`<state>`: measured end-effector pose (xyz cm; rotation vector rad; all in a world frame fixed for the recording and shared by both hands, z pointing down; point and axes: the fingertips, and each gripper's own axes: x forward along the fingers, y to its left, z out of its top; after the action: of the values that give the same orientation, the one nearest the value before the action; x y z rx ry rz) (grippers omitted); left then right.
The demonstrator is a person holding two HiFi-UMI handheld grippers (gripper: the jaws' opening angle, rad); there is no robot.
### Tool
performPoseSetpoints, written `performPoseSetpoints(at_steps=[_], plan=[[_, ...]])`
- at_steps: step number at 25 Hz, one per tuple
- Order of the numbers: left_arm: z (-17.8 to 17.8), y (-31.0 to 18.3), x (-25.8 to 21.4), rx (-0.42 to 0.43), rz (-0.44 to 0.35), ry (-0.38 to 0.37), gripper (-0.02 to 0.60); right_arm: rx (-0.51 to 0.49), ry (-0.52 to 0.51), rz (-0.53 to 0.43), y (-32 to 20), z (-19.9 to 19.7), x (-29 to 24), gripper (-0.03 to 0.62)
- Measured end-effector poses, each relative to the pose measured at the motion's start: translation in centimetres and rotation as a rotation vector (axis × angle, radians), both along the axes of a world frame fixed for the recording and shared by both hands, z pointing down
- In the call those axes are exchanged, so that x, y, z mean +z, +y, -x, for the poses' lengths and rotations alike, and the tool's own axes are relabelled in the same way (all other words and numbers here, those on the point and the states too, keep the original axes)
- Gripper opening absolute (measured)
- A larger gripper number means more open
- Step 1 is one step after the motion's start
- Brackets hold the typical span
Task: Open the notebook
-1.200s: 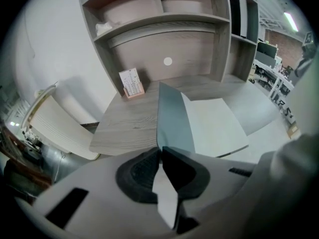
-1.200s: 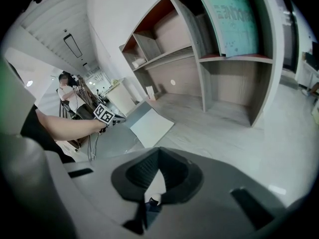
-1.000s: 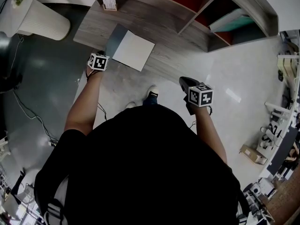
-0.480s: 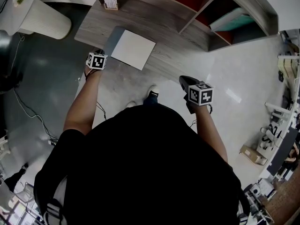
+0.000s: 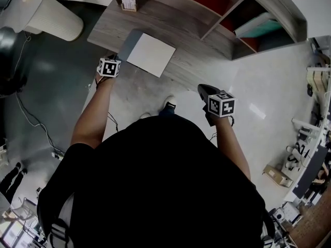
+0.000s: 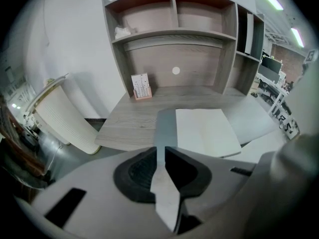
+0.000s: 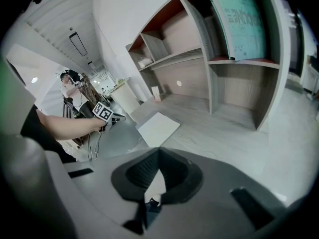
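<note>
Our black top (image 5: pixel 155 190) fills the lower half of the head view. Above it, the pale floor (image 5: pixel 258 81) runs to the right edge. The grey wooden desk (image 5: pixel 155 22) lies across the upper middle, and its shelf unit (image 5: pixel 227 6) with red-backed compartments rises at upper right. A teal board (image 5: pixel 258 27) leans in the right-hand compartment. A white ribbed container (image 5: pixel 51 20) stands on the floor at upper left, just beside the desk's left end.

The notebook (image 5: pixel 152 55) lies open and flat near the desk's front edge, left of centre. Its white page faces up and its grey cover (image 5: pixel 128 43) is folded out to the left.

The left gripper (image 6: pixel 160 153) is at centre left of the head view, near the notebook's cover and apart from it. Its jaws have just been opening and now stand a narrow slit apart with nothing between them. In its own view the grey cover shows beyond that slit.

The right gripper (image 7: pixel 158 156) sits right of centre over the floor, well apart from the notebook. Its pad tips meet and it holds nothing.

A small card stand (image 5: pixel 128 2) stands at the desk's back left.
</note>
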<state>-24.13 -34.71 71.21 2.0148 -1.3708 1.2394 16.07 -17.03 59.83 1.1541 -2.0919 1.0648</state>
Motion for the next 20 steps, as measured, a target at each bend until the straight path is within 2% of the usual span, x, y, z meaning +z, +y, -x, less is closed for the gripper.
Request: performPoseSetpoints(at_steps=[3,6,20], plan=[[-0.5,0.2,-0.5,0.018,-0.035,0.044,0.055,-0.012,-0.003,-0.013,0.1,0.7,-0.5,0.0],[-0.8,1.6,-1.0,0.014,-0.012,0.085,0.055,-0.025,-0.002,-0.02,0.3,1.4,-0.6,0.0],[0.2,6.0,-3.0,0.019,-0.02,0.175,0.055,-0.057,0.002,-0.051,2.1,4.3,-1.9,0.0]])
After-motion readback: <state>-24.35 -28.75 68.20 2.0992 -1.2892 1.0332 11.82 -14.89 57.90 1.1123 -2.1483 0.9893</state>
